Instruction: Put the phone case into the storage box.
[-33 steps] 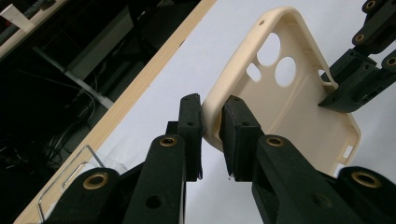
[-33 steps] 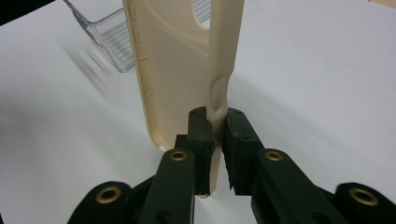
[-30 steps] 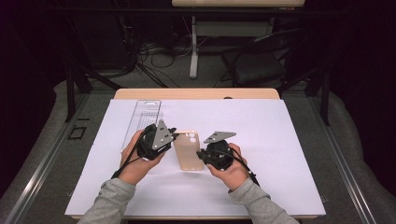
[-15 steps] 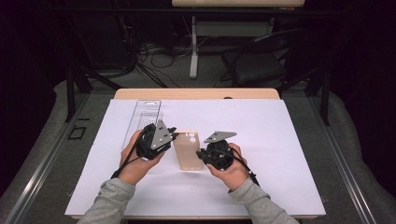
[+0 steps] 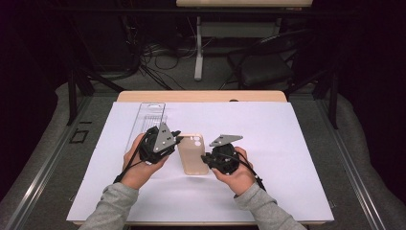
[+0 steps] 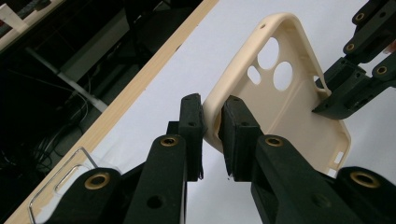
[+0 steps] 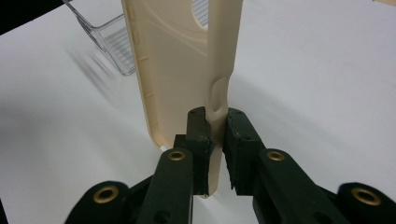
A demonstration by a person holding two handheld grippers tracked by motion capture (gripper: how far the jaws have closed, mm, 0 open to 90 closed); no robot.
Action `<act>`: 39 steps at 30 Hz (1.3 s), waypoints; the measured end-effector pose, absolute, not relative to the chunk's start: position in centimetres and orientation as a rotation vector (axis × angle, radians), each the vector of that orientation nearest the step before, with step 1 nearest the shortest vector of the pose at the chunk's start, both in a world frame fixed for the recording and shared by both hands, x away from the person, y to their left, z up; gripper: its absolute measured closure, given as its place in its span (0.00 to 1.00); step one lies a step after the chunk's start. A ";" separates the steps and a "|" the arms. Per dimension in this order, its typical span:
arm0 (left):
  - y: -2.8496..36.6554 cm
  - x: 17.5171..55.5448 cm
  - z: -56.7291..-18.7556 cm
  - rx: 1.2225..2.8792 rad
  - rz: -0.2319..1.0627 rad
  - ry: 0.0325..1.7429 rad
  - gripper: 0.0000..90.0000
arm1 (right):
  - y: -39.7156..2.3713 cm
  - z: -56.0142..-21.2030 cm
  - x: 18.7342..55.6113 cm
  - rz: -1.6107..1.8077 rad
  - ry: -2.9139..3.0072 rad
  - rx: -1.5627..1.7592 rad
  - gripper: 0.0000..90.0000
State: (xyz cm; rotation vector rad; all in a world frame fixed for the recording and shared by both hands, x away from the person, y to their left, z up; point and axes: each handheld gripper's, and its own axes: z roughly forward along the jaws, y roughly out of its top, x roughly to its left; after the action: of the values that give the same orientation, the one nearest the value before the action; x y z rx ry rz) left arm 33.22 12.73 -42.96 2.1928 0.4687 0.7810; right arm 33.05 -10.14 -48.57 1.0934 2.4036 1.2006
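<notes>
The cream-coloured soft plastic phone case (image 5: 193, 154) sat at the middle of the white paper sheet (image 5: 287, 143) covering the table, held between the two grippers, its long axis running from twelve to six o'clock in the high view, with the camera cut-outs at the twelve o'clock end. The left gripper (image 5: 175, 137) came at it from nine o'clock and had its jaws clamped on the case's left side wall near the cut-out corner; the left gripper view showed the rim pinched between the two black pads (image 6: 236, 123). The right gripper (image 5: 205, 158) came from three o'clock, lower down the case, and its jaws were closed on the opposite side wall, the rim visibly dented between them in the right gripper view (image 7: 215, 123). So the case lay straight ahead of each pair of jaws, its length crosswise to both, and each hand was as near as the other. Whatever came next, a flex, a twist or a lift, would probably turn on these two opposed grips at offset points along the length. A clear plastic box (image 5: 151, 117) lay at eleven o'clock from the case, just behind the left hand (image 5: 139, 165).
</notes>
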 end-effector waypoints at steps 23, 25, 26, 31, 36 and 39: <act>14.0 33.8 -42.7 2.160 0.811 0.516 0.88 | -10.9 -48.2 33.4 1.272 2.393 1.121 0.71; 14.2 33.8 -42.6 2.160 0.815 0.519 0.88 | -10.9 -48.1 33.4 1.277 2.389 1.119 0.69; 14.2 33.8 -42.6 2.156 0.814 0.521 0.88 | -11.0 -48.1 33.5 1.281 2.388 1.114 0.67; 14.4 34.0 -42.7 2.147 0.822 0.525 0.88 | -11.3 -47.8 33.6 1.312 2.355 1.102 0.61; 14.6 34.1 -42.8 2.137 0.818 0.529 0.88 | -11.6 -47.6 33.6 1.305 2.332 1.066 0.59; 14.7 34.1 -42.8 2.129 0.825 0.526 0.88 | -11.6 -47.8 33.6 1.285 2.321 1.035 0.59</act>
State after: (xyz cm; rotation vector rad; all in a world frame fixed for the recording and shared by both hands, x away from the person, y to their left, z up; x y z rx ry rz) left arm 34.09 14.66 -42.80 2.1294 0.5264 0.8246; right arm 33.61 -11.64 -47.77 1.0355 2.3209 1.2846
